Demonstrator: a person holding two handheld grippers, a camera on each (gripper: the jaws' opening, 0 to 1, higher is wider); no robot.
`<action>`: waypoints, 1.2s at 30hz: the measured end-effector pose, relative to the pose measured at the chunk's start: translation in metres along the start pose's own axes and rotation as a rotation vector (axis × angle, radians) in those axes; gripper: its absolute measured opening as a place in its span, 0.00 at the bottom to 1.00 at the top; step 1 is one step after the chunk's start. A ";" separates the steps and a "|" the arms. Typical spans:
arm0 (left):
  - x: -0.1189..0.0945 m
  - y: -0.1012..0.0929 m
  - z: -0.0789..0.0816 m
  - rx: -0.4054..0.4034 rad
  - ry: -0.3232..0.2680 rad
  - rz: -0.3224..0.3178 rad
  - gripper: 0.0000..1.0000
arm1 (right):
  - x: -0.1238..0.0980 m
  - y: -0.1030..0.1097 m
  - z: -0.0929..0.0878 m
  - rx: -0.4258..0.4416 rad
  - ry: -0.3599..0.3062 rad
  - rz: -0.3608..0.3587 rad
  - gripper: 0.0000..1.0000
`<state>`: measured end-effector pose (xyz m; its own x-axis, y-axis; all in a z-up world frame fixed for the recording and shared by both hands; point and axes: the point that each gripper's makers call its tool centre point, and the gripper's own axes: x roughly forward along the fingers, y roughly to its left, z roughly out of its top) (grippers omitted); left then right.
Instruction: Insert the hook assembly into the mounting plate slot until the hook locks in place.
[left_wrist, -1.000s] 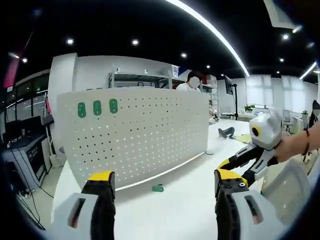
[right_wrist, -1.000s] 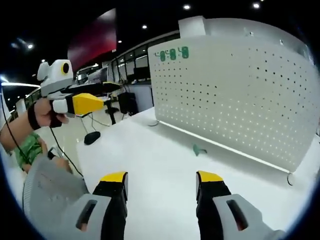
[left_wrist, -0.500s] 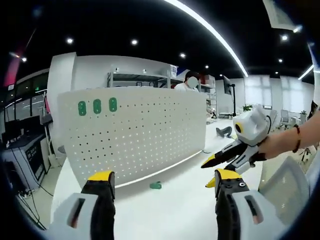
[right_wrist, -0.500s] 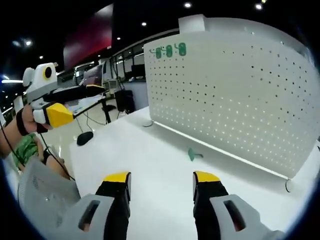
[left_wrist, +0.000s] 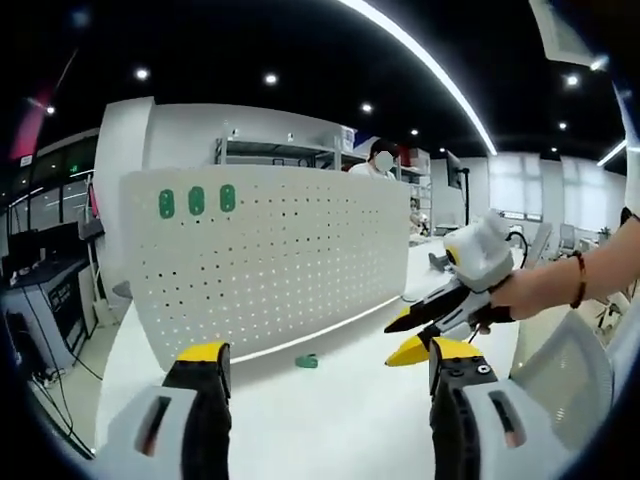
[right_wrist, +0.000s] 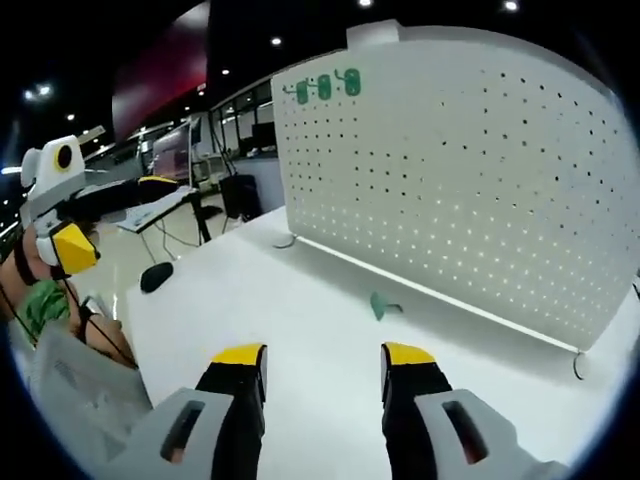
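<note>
Approach phase, with the pegboard (left_wrist: 280, 260) as landmark: standing upright along the far side of the white bench (left_wrist: 330, 430), bearing three green hooks (left_wrist: 196, 200) already seated in a row at its upper left corner. Loose green hook assembly (left_wrist: 306, 361) lying on the bench just in front of the pegboard's lower edge, apart from both grippers and not yet picked up. Right gripper (right_wrist: 322, 354) now closer to the pegboard than a second ago: in the right gripper view, hook assembly drawn nearer and lined up almost between the two yellow-tipped jaws, which stand wide apart with nothing between them; in the left gripper view, the same gripper reaching in from the right, farther toward the pegboard's base than before, jaws likewise spread. Left gripper (left_wrist: 330, 352) held back from the pegboard, little changed in aim, jaws wide and empty; in the right gripper view, slid out toward the left edge. Reading for the task: reach toward the hook assembly under way with the right gripper, grasp still to come, insertion into a pegboard slot not begun. Next move judged to call for a descent onto the small hook assembly and a closing of the jaws across it; risk judged to be nudging so light a part along the smooth bench.
</note>
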<state>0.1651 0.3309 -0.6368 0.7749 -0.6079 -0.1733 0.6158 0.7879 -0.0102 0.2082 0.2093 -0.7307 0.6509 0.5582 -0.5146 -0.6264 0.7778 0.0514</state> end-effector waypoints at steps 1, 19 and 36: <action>0.000 0.000 0.001 0.002 -0.001 0.001 0.83 | 0.001 0.000 0.000 0.003 0.000 0.000 0.46; 0.000 -0.004 0.004 -0.017 -0.020 -0.033 0.86 | 0.031 -0.013 -0.004 0.031 0.057 -0.032 0.43; -0.001 0.002 -0.001 -0.049 -0.040 -0.030 0.86 | 0.054 -0.032 -0.009 0.118 0.097 -0.094 0.39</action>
<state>0.1656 0.3334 -0.6380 0.7622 -0.6336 -0.1326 0.6315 0.7728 -0.0626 0.2593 0.2122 -0.7681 0.6562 0.4554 -0.6017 -0.5061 0.8570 0.0967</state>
